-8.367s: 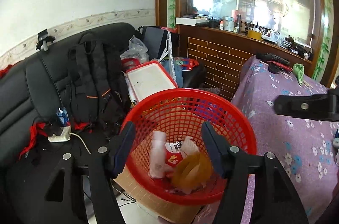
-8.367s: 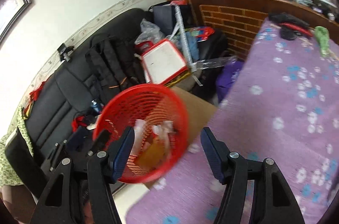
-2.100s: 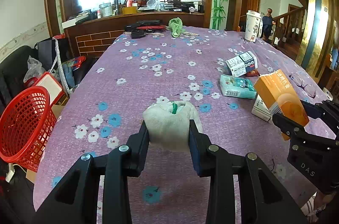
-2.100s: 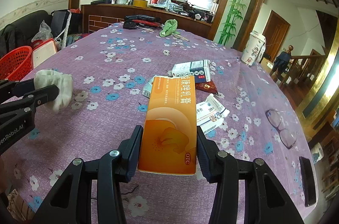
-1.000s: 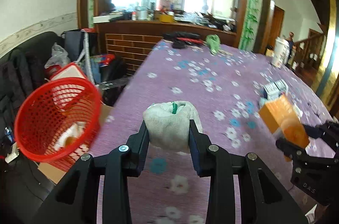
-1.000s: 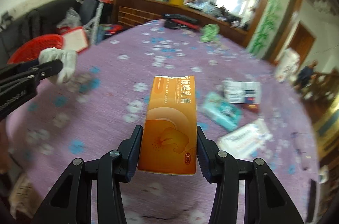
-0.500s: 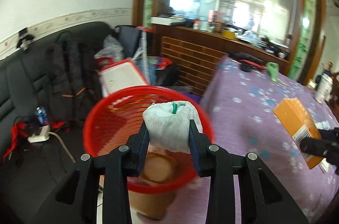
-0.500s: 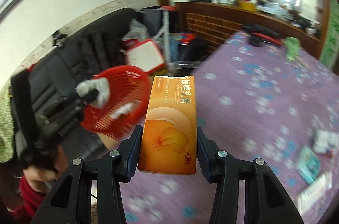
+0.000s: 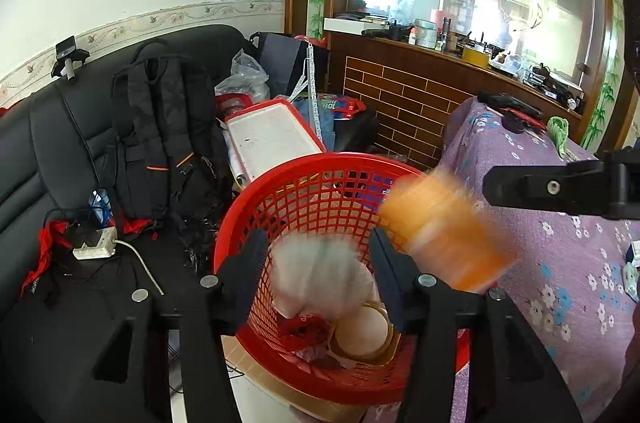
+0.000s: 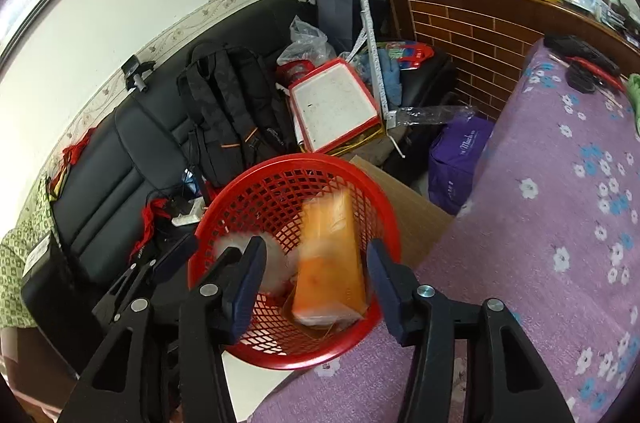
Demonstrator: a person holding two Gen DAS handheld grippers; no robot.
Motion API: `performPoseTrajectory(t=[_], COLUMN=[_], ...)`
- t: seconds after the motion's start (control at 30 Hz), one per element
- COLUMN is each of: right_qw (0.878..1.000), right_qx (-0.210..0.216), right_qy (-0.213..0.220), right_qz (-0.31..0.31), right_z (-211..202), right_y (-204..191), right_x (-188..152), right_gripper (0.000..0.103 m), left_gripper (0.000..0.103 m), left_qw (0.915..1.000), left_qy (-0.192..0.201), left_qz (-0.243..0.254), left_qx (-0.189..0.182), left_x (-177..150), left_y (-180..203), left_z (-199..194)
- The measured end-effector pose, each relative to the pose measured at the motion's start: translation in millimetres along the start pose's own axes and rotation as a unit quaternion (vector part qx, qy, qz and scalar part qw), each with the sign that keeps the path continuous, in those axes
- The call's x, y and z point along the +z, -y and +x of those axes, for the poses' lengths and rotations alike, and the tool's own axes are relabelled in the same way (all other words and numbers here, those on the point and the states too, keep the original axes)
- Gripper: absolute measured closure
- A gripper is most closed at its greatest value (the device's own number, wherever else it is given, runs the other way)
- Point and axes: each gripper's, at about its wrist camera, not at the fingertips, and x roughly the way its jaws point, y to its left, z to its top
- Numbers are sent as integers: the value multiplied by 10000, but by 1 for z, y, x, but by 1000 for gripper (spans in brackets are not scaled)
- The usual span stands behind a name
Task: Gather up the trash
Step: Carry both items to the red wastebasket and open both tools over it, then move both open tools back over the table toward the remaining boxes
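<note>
Both grippers, left (image 9: 318,271) and right (image 10: 314,277), have just been opening wide over the red basket (image 9: 248,223), letting the cloth wad (image 9: 320,275) and orange box (image 10: 330,259) drop in.

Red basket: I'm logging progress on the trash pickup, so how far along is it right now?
Done: the red basket already holds earlier trash, including a round tan lid. In hand: both tools have just been opening above it; the orange box and the white wad, both blurred, are loose between the spread fingers, dropping in. Left: a small packet shows at the purple table's edge; the rest of the table is out of view.
</note>
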Motion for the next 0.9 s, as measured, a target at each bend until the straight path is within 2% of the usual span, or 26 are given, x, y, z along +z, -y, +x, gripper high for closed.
performPoseTrajectory(t=[0.07,0.13,0.2,0.37,0.63,0.7,0.8,0.9], right_qw=[9999,9988,9970,9906,9768,9703,9652,9547], right_qx=[-122,-377,-597,-1146,-1901,-2144,-2238,-2511], right_qy=[91,270,416,700,972,1069,1195,1287], right_qz=[-66,-170,-248,-276,147,346,639,943], right_z=[-9,-27,-44,-91,-162,-179,-205,-230], right_y=[4,11,18,43,92,105,123,141], right_x=[-6,-16,-25,-66,-145,-160,-179,-198], right_gripper=[47,47,47,44,42,42,42,40], left_gripper=[49,42,29,14,11,11,11,11], left_qw=[9999,9995,9987,9959,9952,9933,9901,9858], left_qy=[83,215,352,618,526,489,522,529], left_qz=[47,102,164,397,810,1006,1237,1475], left_qx=[100,215,335,521,-164,-306,-409,-596], left_x=[-3,-5,-10,-24,-44,-50,-57,-63], left_y=[3,9,20,63,140,161,189,216], left_z=[-5,-13,-24,-52,-83,-89,-100,-111])
